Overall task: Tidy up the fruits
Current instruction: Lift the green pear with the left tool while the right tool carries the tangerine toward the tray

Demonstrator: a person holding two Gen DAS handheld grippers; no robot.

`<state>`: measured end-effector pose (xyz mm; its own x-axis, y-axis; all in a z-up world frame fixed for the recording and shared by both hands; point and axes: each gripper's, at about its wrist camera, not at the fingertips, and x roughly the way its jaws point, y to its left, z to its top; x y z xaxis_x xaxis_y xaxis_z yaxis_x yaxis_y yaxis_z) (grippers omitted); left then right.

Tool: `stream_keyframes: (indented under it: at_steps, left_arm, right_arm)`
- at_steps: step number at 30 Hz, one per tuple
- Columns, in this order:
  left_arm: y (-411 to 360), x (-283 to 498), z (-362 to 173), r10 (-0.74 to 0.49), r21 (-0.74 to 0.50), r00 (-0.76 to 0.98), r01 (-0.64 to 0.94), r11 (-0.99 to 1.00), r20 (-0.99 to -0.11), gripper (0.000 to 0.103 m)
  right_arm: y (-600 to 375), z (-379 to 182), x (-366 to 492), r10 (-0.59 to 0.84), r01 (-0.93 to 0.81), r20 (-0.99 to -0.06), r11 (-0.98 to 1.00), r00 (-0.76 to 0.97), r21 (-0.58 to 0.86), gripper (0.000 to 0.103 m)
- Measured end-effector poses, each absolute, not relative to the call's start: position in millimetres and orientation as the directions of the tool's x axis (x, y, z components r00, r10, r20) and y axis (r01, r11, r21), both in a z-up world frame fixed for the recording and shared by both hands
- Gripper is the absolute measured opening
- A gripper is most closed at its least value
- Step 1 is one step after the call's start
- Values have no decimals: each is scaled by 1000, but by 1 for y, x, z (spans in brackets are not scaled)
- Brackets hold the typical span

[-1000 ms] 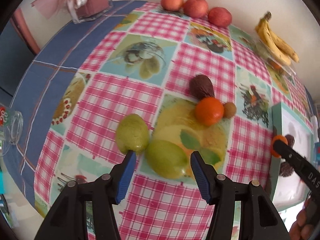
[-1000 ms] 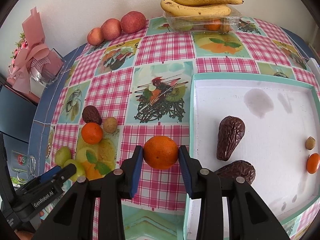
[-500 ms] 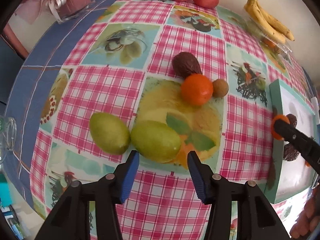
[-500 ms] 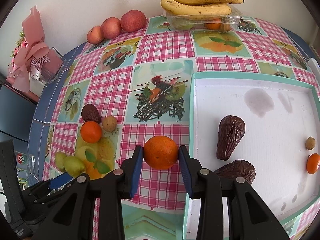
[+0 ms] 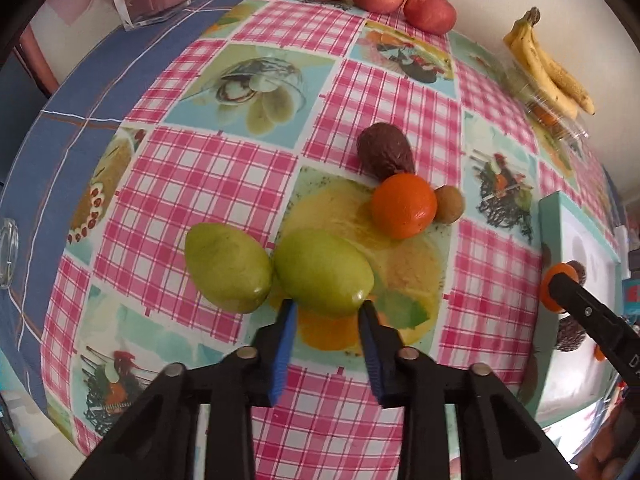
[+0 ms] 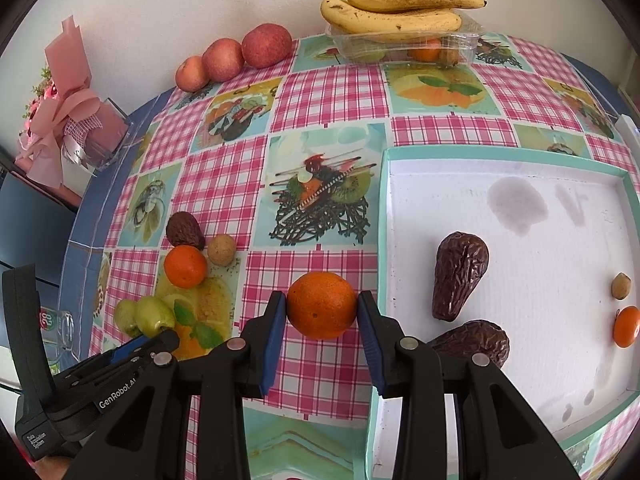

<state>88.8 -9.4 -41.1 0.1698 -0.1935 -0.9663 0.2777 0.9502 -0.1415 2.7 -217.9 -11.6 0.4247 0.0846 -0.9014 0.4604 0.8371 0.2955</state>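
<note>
Near the table's front-left edge, your left hand-held gripper (image 5: 326,312) has closed in over the last second: its jaws, wide apart and short of the fruit a moment ago, now sit narrowed against the near end of one green fruit (image 5: 324,266), touching it on both sides. The grip looks begun, not proven; nothing is lifted yet. Your right hand-held gripper (image 6: 322,310) has not moved and still pinches an orange (image 6: 321,305) just outside the tray (image 6: 382,216), so that fruit is probably next to go in.

Counted on the cloth: two green fruits, the second (image 5: 226,266) touching the first; one loose orange (image 5: 403,205); one dark wrinkled fruit (image 5: 385,151); one small brown nut (image 5: 450,204). Inside the tray: two dark fruits (image 6: 460,280), one nut (image 6: 621,286), one small orange (image 6: 627,327). Along the table's back edge: three apples (image 6: 266,45) and a bunch of bananas (image 6: 394,10), at least two, on a clear box (image 6: 460,46).
</note>
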Motion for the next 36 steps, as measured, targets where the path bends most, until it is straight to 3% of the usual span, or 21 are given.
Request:
stream_keyframes:
  at_steps: [2, 12, 14, 18, 19, 28, 33, 36]
  left_arm:
    - [-8, 86, -34, -204, -145, 192, 282, 948, -960, 19]
    - [6, 94, -43, -274, -249, 136, 176, 952, -952, 21]
    - [6, 94, -43, -289, -263, 137, 181, 948, -948, 26]
    - [2, 98, -43, -298, -271, 162, 169, 948, -941, 55]
    - [4, 99, -42, -312, -287, 165, 160, 945, -936, 57]
    - [-1, 109, -41, -395, -376, 182, 132, 917, -900, 57]
    - [-10, 108, -42, -367, -338, 187, 167, 926, -911, 57]
    - [-15, 107, -41, -365, -331, 187, 189, 924, -912, 51]
  right_arm:
    - [-219, -8, 1, 80, 460, -895, 836, 438, 300, 38]
    - [-223, -5, -1, 84, 464, -893, 831, 442, 308, 38]
    - [-223, -5, -1, 86, 461, -893, 832, 442, 308, 38]
    - [-223, -5, -1, 88, 459, -891, 832, 446, 312, 38]
    - [-224, -5, -1, 89, 460, -891, 831, 446, 313, 38]
    - [-225, -5, -2, 93, 462, -890, 828, 446, 318, 38]
    - [-226, -6, -2, 98, 462, -890, 826, 445, 322, 38]
    - [-226, -6, -2, 97, 464, -890, 825, 445, 322, 38]
